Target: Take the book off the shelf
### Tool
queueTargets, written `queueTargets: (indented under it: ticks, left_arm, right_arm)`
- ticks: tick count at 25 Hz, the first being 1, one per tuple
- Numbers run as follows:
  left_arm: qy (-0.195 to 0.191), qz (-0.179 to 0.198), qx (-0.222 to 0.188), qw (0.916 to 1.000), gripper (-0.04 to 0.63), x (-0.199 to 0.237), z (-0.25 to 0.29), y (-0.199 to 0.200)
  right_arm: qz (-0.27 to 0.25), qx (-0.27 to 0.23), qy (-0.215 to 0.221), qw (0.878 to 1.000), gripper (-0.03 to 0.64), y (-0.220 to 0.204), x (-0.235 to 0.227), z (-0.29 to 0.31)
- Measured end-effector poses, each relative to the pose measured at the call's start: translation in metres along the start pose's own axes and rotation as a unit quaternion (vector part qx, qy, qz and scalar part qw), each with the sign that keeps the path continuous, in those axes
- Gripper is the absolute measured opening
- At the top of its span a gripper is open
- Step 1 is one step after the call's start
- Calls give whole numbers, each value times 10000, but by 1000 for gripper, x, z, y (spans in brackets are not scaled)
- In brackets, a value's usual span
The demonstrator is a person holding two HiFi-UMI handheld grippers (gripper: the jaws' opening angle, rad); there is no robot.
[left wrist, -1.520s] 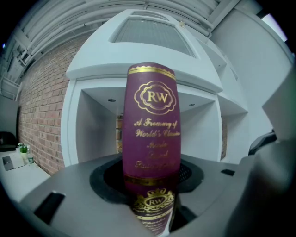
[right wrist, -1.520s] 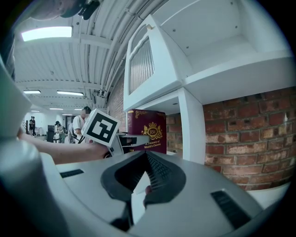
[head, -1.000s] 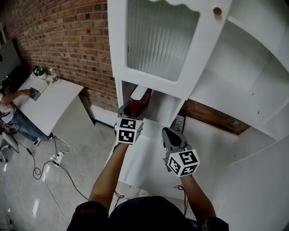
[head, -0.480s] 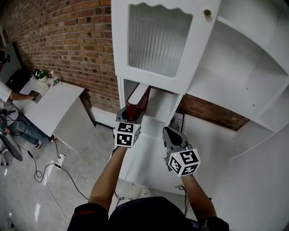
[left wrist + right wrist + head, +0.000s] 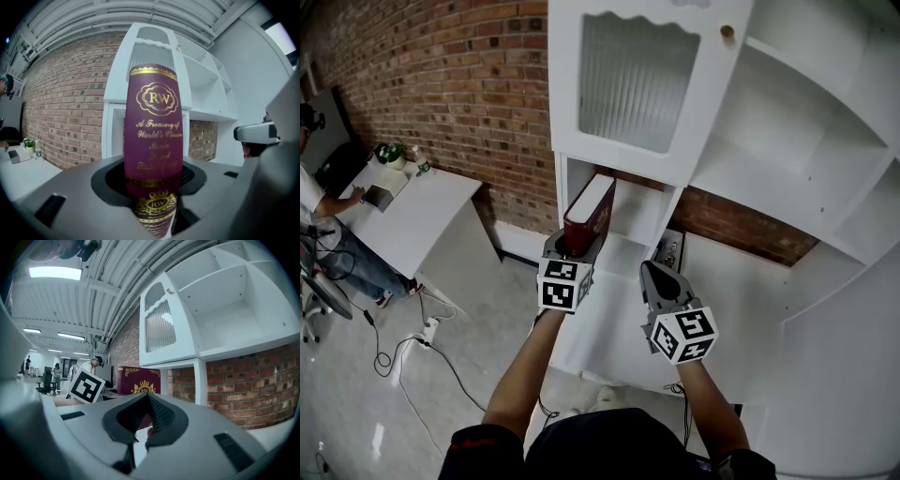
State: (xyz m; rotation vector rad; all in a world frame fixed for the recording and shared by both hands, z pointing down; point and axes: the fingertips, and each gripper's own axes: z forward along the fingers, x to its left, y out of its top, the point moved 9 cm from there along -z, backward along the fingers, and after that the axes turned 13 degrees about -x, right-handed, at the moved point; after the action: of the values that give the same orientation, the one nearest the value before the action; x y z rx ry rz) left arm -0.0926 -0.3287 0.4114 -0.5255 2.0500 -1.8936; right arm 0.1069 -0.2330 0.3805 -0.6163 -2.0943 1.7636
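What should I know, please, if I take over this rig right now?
The left gripper is shut on the maroon book at its spine.
The right gripper is shut and empty, beside it.
The maroon book sits in front of the lower compartment of the white cabinet, far end near the opening.
Done: gripped, drawn mostly out.
Left: bring it fully clear.

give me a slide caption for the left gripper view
Left claw shut on a maroon book, white shelf unit and brick wall behind.

Industrial lab space: brick wall (image 5: 441, 84), ceiling pipes (image 5: 108, 268), floor cables (image 5: 394, 349).
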Motion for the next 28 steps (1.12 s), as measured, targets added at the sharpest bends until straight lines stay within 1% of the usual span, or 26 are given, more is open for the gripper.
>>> queueTargets:
  ticks: [7, 22, 28]
  left_arm:
    - [-22, 13, 11, 10000, 233, -4, -28, -4]
    - [-87, -72, -189, 9998, 233, -13, -96, 21]
    - [-167, 2, -275, 9995, 233, -18, -122, 32]
  right_arm:
    - [-45, -51, -42, 10000, 17, 3, 17, -13]
    - [-81, -165, -197, 9996, 17, 17, 57, -38]
    - [-46, -238, -278, 9993, 17, 21, 78, -49]
